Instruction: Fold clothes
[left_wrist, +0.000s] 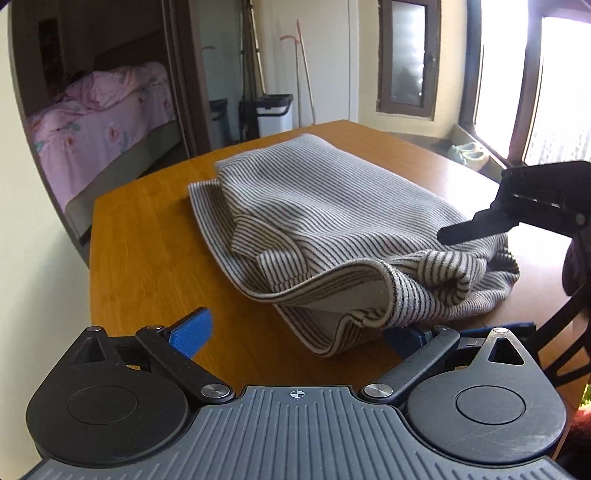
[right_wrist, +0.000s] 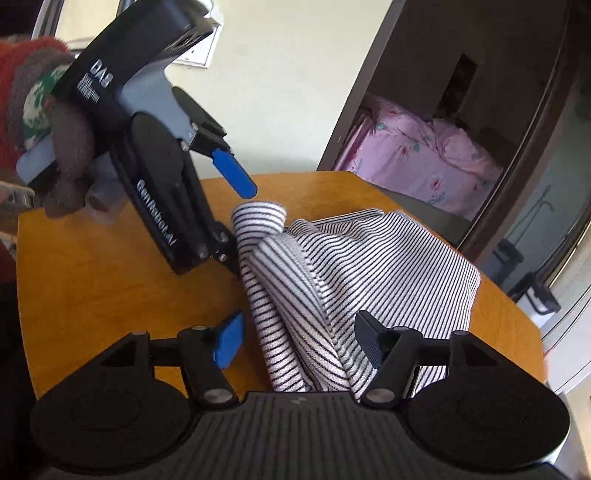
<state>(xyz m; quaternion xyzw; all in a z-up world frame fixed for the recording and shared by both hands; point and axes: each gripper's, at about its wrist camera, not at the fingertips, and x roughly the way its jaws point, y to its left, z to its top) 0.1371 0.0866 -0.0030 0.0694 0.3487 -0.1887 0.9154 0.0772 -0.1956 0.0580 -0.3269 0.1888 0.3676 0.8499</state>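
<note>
A grey-and-white striped garment (left_wrist: 325, 206) lies partly folded on the wooden table (left_wrist: 147, 251), its near edge bunched and curled up. My left gripper (left_wrist: 299, 332) is open, its blue fingers either side of that near edge, which lies loose between them. It also shows in the right wrist view (right_wrist: 240, 218), tilted down at the cloth's raised corner. My right gripper (right_wrist: 299, 343) is open with the striped cloth (right_wrist: 388, 266) lying between its fingers. In the left wrist view it (left_wrist: 465, 232) hovers at the garment's right side.
The table's far and left edges drop off toward a doorway with a pink bed (left_wrist: 99, 122). A bin (left_wrist: 273, 114) and broom handles stand behind the table. Windows (left_wrist: 517, 74) are at the right. A dark chair (left_wrist: 565, 332) stands at the table's right edge.
</note>
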